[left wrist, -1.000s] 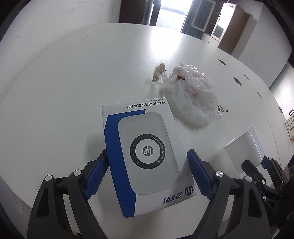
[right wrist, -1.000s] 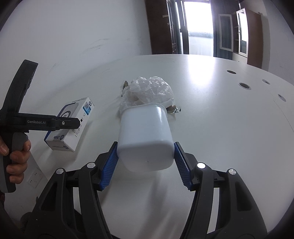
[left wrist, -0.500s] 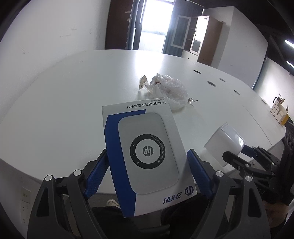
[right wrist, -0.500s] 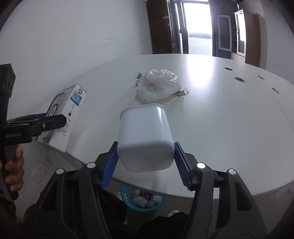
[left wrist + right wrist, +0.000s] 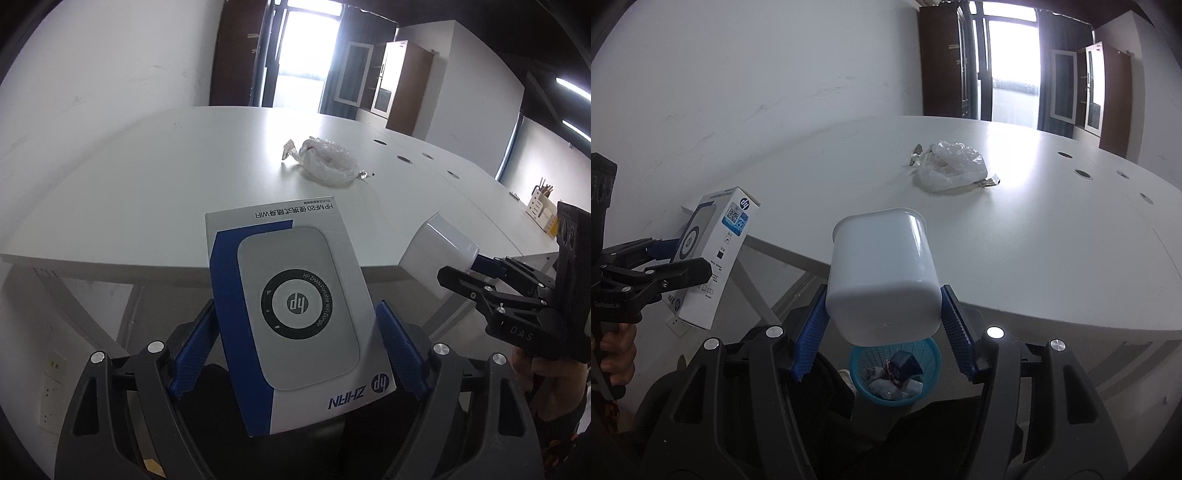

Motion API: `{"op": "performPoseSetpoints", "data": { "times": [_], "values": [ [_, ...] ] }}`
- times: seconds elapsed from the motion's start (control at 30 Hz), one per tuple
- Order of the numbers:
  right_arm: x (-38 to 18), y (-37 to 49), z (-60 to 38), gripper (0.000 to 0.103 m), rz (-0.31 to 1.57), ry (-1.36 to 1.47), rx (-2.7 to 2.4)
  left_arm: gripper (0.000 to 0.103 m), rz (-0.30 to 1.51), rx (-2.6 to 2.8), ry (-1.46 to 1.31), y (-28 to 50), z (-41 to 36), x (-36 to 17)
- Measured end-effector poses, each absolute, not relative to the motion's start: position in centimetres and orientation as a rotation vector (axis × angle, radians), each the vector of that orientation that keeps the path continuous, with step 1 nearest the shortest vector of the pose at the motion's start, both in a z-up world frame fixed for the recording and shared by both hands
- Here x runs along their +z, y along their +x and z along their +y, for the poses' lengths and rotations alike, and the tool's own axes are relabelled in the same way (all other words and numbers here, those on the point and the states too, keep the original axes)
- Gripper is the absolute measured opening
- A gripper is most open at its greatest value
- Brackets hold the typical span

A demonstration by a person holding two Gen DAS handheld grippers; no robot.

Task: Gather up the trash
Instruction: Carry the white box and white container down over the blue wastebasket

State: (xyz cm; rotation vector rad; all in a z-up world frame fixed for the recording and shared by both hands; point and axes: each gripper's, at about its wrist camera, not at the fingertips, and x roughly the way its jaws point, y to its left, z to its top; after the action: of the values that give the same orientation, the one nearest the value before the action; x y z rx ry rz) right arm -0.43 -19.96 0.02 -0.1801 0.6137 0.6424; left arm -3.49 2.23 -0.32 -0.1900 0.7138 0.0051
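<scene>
Our right gripper (image 5: 884, 328) is closed on the white plastic tub (image 5: 882, 273), blue pads pressed on its two sides, mouth tilted away from us. Our left gripper (image 5: 295, 350) is clamped on the HP router box (image 5: 291, 314) across its width. Both things hang in the air, off the table (image 5: 1052, 251).

We take the blue basket (image 5: 895, 373) on the floor as our landmark. The tub hangs almost directly above it, and the box is to the left of it and higher. The basket already has some rubbish inside. To do this step well, we judge that we should lower the tub closer to the basket and release only when it is centred over the opening. Then the box should come across from the left.

The table edge stands just behind the basket, so we must stay in front of it. Further behind, up on the table, a crumpled plastic bag (image 5: 951, 166) with small wrappers (image 5: 990, 181) beside it waits for collection.
</scene>
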Motion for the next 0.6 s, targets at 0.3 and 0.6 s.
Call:
{"op": "performPoseSetpoints", "data": {
  "times": [0.3,0.6],
  "values": [
    [-5.1,-1.7,-21.0,0.056,0.73,-0.179,0.681,0.083,0.762,-0.041,-0.209,-3.8,2.6,-4.6],
    [-11.1,-0.3,-19.9,0.056,0.853,-0.188,0.68,0.083,0.873,-0.079,-0.27,-1.9,3.1,-11.3]
  ]
}}
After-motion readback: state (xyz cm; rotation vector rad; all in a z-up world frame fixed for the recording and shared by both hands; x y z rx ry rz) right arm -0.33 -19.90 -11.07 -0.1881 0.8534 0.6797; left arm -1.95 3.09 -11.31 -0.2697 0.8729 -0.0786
